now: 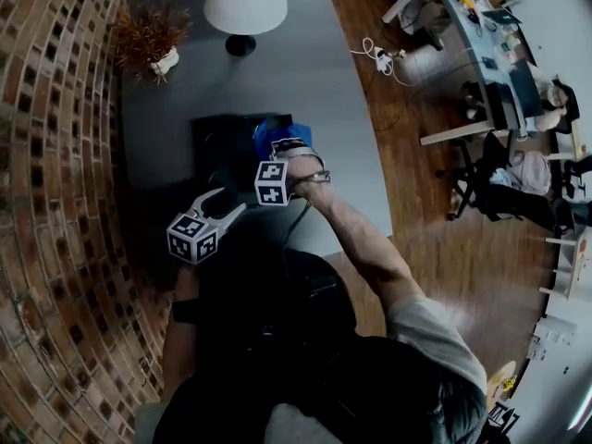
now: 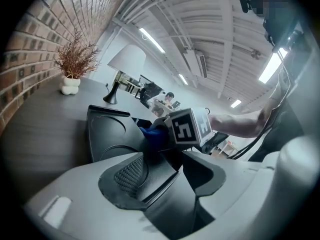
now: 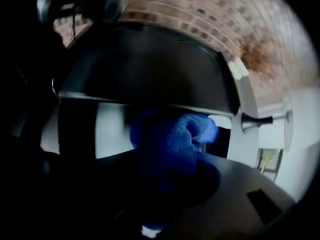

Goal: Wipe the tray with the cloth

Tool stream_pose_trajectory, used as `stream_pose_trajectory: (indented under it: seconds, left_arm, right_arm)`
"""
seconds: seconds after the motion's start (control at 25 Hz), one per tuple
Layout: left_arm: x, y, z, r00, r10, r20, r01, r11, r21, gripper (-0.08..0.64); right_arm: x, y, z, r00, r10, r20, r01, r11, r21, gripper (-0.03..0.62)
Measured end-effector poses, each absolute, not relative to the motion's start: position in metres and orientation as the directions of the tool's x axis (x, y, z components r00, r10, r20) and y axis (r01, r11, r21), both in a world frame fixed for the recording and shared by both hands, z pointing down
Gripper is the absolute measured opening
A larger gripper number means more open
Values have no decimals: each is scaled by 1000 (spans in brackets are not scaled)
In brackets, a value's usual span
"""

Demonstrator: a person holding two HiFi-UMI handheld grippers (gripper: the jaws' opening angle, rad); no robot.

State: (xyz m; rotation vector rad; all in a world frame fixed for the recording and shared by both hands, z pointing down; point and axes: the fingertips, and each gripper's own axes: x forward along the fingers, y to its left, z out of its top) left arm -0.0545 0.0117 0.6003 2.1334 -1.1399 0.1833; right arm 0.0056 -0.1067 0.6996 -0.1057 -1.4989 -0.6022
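Blue cloth [image 3: 170,139] — pinched in right tongs [image 1: 280,152], over tray [image 1: 217,141].

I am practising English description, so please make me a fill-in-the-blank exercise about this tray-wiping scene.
1. The cloth in the right gripper is ____.
2. The left gripper grips the rim of the dark ____.
3. The lamp on the table has a ____ shade.
Missing words: blue; tray; white.
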Motion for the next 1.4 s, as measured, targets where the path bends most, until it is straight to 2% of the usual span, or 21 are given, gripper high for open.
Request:
stream_pose_trajectory:
  seconds: [0.04, 0.08, 0.24, 0.32, 0.44, 0.56, 0.6, 0.68, 0.8, 0.88, 0.96, 1.08, 1.24, 1.32, 1.4]
  left_arm:
    - [-56, 11, 601, 599, -680, 424, -777, -365, 513, 232]
    - [-58, 11, 601, 594, -683, 425, -781, -363, 509, 231]
    - [-63, 9, 600, 584, -693, 423, -787, -357, 503, 229]
    - [-62, 8, 598, 581, -697, 420, -788, -354, 503, 229]
    - [-62, 9, 601, 579, -702, 414, -786, -347, 511, 229]
    - [-64, 8, 600, 580, -707, 404, -782, -346, 518, 229]
    - [-65, 8, 599, 580, -709, 402, -782, -345, 520, 229]
    - [-66, 7, 597, 576, -712, 401, -782, -338, 523, 229]
    - [-66, 6, 598, 578, -709, 404, -780, -334, 528, 229]
    - [-65, 7, 599, 581, -705, 406, -778, -334, 532, 229]
    - [-64, 8, 600, 582, -704, 407, -777, -335, 533, 229]
    - [-64, 7, 602, 580, -704, 409, -781, -339, 524, 229]
    - [-65, 7, 600, 579, -704, 411, -782, -338, 523, 229]
    - [-65, 6, 600, 577, -707, 410, -784, -337, 521, 227]
    - [-65, 6, 601, 575, -708, 410, -785, -335, 521, 227]
  right_arm:
    - [2, -105, 703, -46, -312, 949, 500, 815, 293, 178]
    - [-5, -110, 702, -76, -317, 945, 508, 804, 310, 178]
    - [-39, -171, 685, -203, -440, 875, 264, 836, 482, 178]
    - [-44, -179, 689, -203, -475, 856, 239, 824, 513, 178]
    - [-49, -156, 696, -233, -438, 868, 340, 800, 495, 172]
    - [-37, -107, 699, -226, -219, 949, 572, 759, 311, 167]
    - [-31, -100, 698, -216, -168, 962, 606, 750, 267, 169]
    - [-33, -121, 693, -240, -205, 949, 517, 800, 304, 169]
    - [-47, -171, 689, -263, -355, 897, 249, 873, 418, 176]
    - [-54, -167, 695, -274, -353, 895, 223, 882, 416, 175]
    - [-53, -146, 697, -280, -319, 905, 305, 865, 399, 173]
    - [-32, -91, 698, -252, -184, 950, 519, 803, 293, 172]
    - [10, -18, 702, -152, 2, 988, 793, 597, 121, 170]
    - [21, -9, 700, -91, 63, 994, 848, 529, 44, 160]
    - [13, -29, 694, -87, 49, 995, 824, 564, 44, 161]
